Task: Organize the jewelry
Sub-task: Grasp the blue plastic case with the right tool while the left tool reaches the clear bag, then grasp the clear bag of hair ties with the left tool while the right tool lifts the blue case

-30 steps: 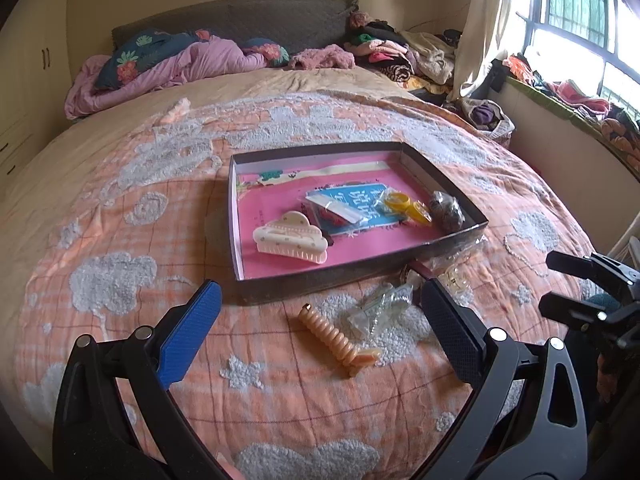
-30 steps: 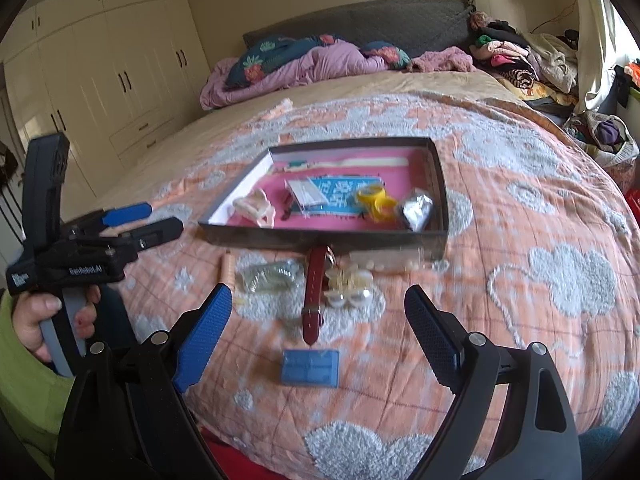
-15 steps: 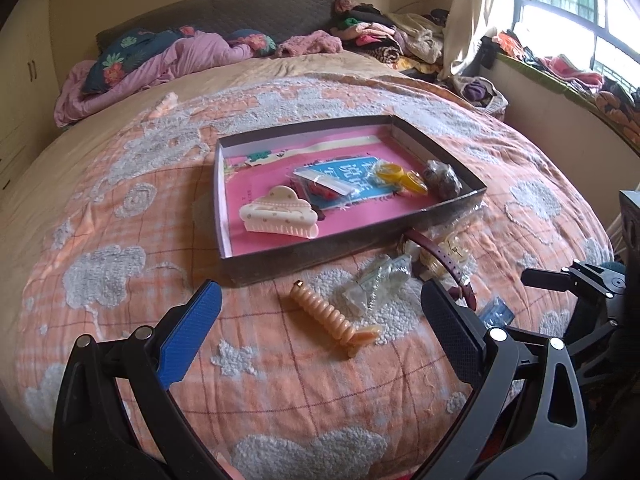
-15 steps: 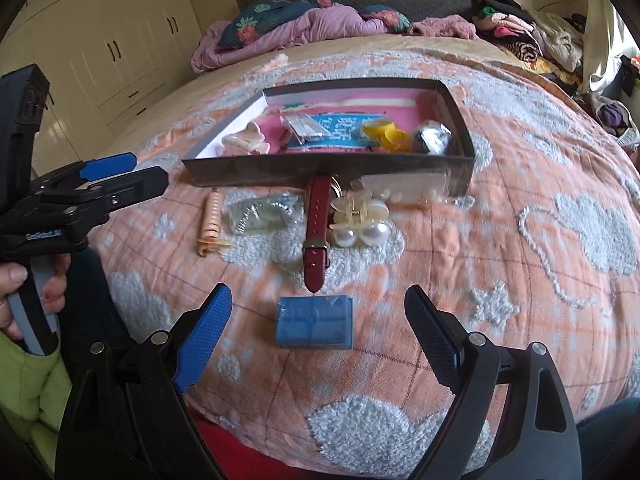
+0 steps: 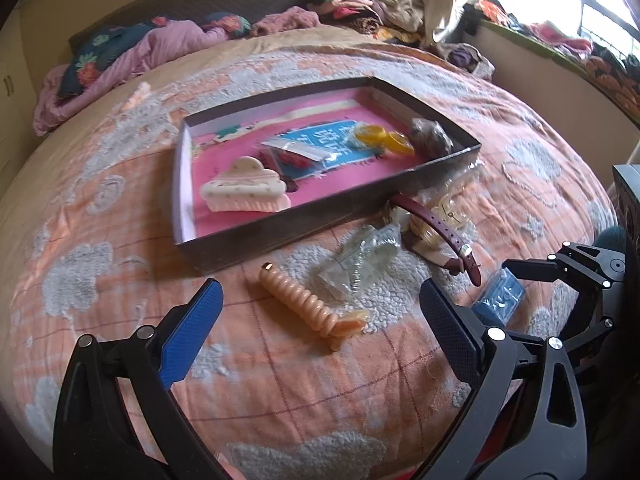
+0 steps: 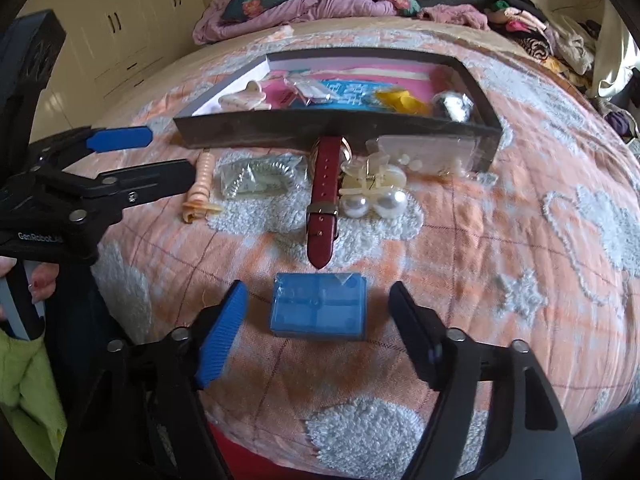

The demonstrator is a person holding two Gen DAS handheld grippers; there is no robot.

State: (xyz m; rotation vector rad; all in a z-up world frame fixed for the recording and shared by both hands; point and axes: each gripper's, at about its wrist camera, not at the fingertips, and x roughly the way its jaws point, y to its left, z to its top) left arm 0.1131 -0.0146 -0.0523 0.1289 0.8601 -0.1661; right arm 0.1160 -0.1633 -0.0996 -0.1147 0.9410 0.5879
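From the left wrist, the left gripper (image 5: 316, 320) is held open, nothing gripped; a spiral clip (image 5: 308, 308) lies between its fingers, the tray (image 5: 320, 216) beyond. From the right wrist, the right gripper (image 6: 320, 320) is spread open around a blue box (image 6: 319, 306), untouched; a strap (image 6: 323, 196) lies just ahead.

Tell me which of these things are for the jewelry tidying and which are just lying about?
For the job:
tray
red watch strap
pearl clip
blue case
spiral hair tie

Lying about:
pink bedding
clothes pile
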